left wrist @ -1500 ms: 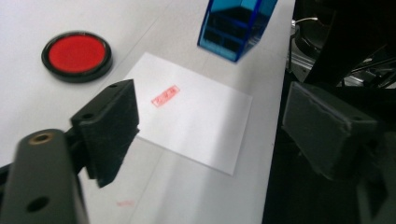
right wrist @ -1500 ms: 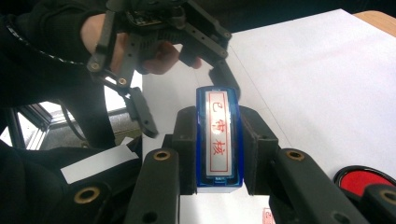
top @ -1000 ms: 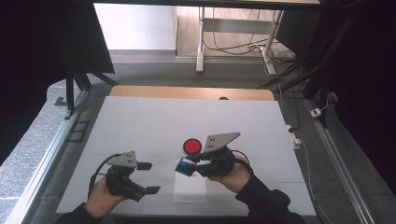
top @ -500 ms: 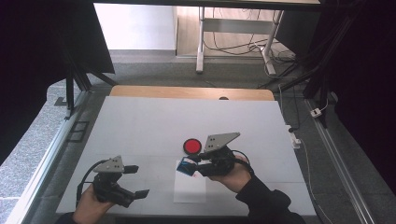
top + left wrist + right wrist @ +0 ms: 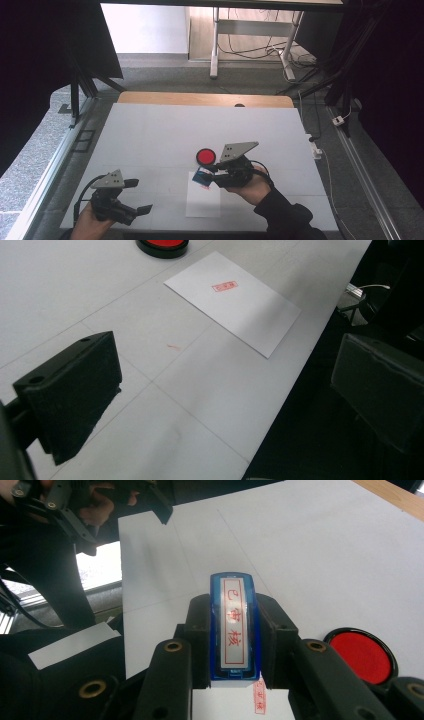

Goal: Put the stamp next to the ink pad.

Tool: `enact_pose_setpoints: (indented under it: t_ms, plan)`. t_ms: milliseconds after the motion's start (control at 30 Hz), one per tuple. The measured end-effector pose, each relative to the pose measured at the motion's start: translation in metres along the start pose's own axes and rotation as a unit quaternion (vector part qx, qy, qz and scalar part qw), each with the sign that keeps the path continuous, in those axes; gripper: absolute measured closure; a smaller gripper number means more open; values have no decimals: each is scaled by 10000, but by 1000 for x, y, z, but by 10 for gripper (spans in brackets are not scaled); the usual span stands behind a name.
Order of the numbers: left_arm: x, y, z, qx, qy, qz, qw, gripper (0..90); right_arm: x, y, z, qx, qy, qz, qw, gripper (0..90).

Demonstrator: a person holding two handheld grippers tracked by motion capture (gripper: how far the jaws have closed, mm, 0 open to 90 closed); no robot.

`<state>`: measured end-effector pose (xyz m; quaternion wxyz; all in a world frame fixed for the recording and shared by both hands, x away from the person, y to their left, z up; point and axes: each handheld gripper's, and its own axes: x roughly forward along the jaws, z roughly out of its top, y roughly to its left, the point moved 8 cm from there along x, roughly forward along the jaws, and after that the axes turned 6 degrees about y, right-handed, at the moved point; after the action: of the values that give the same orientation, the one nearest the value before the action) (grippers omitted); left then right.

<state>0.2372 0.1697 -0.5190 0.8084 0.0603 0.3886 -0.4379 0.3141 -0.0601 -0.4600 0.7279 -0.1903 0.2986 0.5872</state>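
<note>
Right gripper [image 5: 212, 176] clamped on blue rectangular plastic stamp [image 5: 234, 625], held just above white paper sheet [image 5: 235, 300] bearing a red rectangular imprint [image 5: 224, 286]; round red ink pad [image 5: 205, 156] beside it; left gripper [image 5: 135, 196] just opened wide, nothing between its jaws, at table's near-left edge.

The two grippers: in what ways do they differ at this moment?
The right gripper is shut on a blue stamp; the left gripper is open with nothing between its jaws, having just opened wider. The right gripper hangs over the white paper; the left gripper sits beside it, near the table's front edge. Both have black jaws.
</note>
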Motion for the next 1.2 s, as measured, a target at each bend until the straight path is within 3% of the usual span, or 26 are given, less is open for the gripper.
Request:
enact_pose_setpoints:
  t_ms: [200,633,900,1200]
  plan:
    - [-1,2,-6,-14,98,183,9998,0,-1,-5,-3,106,22,-90,9999,704]
    - [-4,3,-19,1,233,328,9992,0,-2,-20,-15,266,150,-383,9988,704]
    - [-9,4,-20,-76,73,337,9994,0,-5,-27,-21,336,203,-563,9976,704]
    - [-12,5,-23,-92,130,496,9986,0,-12,-41,-31,501,248,-838,9949,705]
